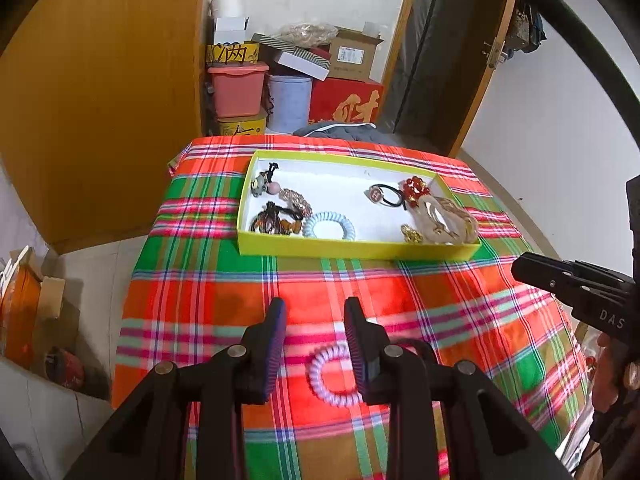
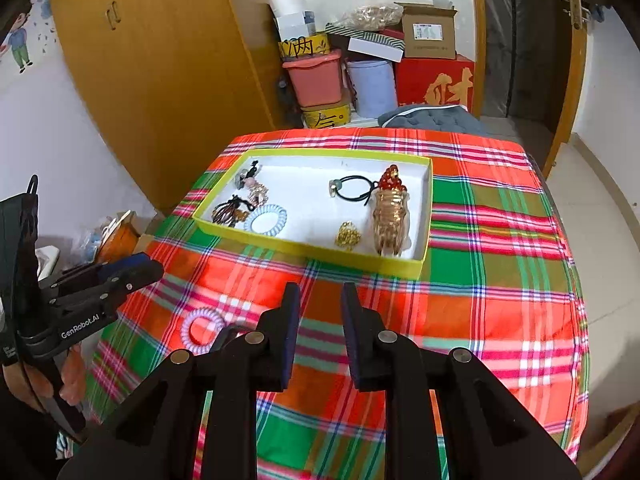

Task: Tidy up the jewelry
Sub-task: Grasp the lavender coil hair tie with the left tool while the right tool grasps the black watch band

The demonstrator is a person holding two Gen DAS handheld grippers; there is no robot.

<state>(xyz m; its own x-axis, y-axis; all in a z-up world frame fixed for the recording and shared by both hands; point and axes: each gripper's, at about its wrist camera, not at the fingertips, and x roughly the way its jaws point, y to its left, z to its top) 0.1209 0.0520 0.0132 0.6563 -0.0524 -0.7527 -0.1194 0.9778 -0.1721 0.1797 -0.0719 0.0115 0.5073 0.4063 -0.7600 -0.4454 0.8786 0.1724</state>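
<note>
Left gripper (image 1: 315,316): jaws part-open, nothing between the pads, above the plaid cloth (image 1: 440,300).
Right gripper (image 2: 320,300): jaws likewise apart by a narrow gap, empty, over the same cloth.
Lilac coil hair tie (image 1: 326,376): on the cloth outside the tray, just beside the left gripper's right finger, partly hidden by it.
Yellow-rimmed tray (image 1: 352,246): farther back on the table.
Tray contents: pale blue coil tie (image 1: 329,225), black elastic with round charm (image 1: 386,194), amber claw clip (image 2: 390,220), gold chain (image 2: 347,235), dark tangled pieces at its left end.
Background: stacked boxes (image 2: 428,36) and wooden wardrobe (image 2: 160,60).
</note>
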